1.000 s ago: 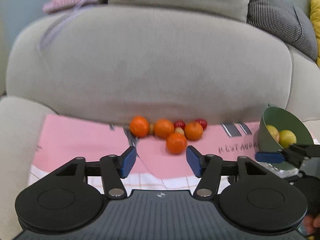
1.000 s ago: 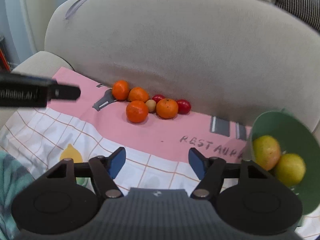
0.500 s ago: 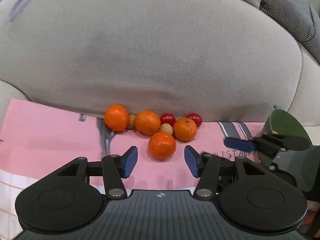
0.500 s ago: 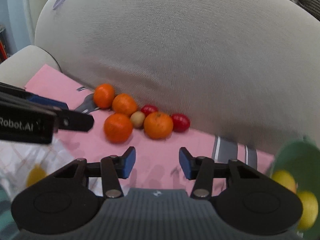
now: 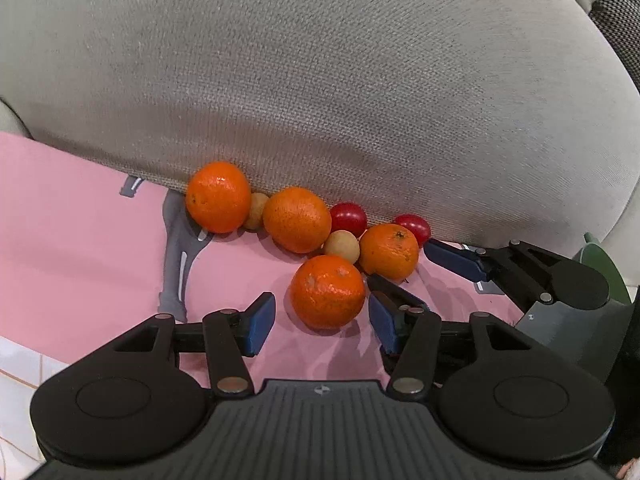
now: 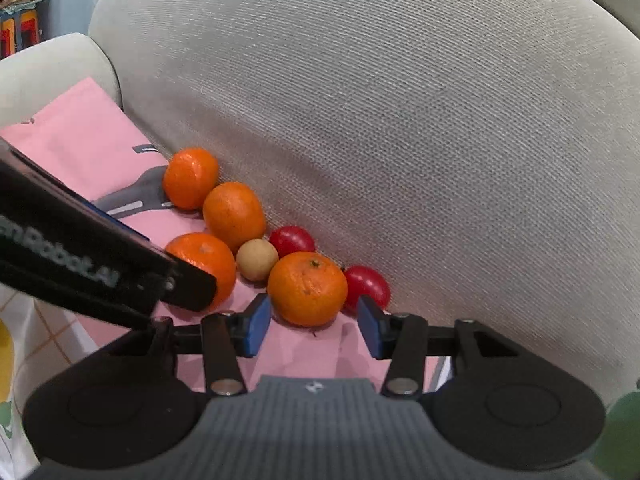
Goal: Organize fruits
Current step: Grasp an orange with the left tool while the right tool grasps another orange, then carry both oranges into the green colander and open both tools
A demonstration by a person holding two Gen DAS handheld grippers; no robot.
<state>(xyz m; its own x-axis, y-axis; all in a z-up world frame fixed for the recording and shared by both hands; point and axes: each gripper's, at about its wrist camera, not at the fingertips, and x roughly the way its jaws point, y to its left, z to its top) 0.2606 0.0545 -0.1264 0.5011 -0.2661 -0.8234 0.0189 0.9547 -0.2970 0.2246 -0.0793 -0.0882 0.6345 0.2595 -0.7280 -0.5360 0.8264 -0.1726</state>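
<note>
Left wrist: both tongs (image 5: 322,322) (image 6: 314,330) tilt down, open, each straddling 1 unheld orange (image 5: 327,292) (image 6: 307,288).

Seat back: a broad cushion (image 5: 340,80) of light grey-beige woven cloth fills most of both views, its weave plain to see, with a darker shaded band low down.
Armrest: a pale rounded armrest (image 6: 52,64) stands at the left in the right wrist view.
Cover: a pink cloth (image 5: 80,220) with grey printed shapes lies on the seat and runs up to the foot of the cushion; nearer the camera it turns white with thin orange grid lines (image 6: 36,344).
Pillow: a dark checked pillow (image 5: 622,20) shows at the upper right edge.
Far corner: a small blurred shelf (image 6: 20,20) with red and blue parts.
Light: soft and even.
</note>
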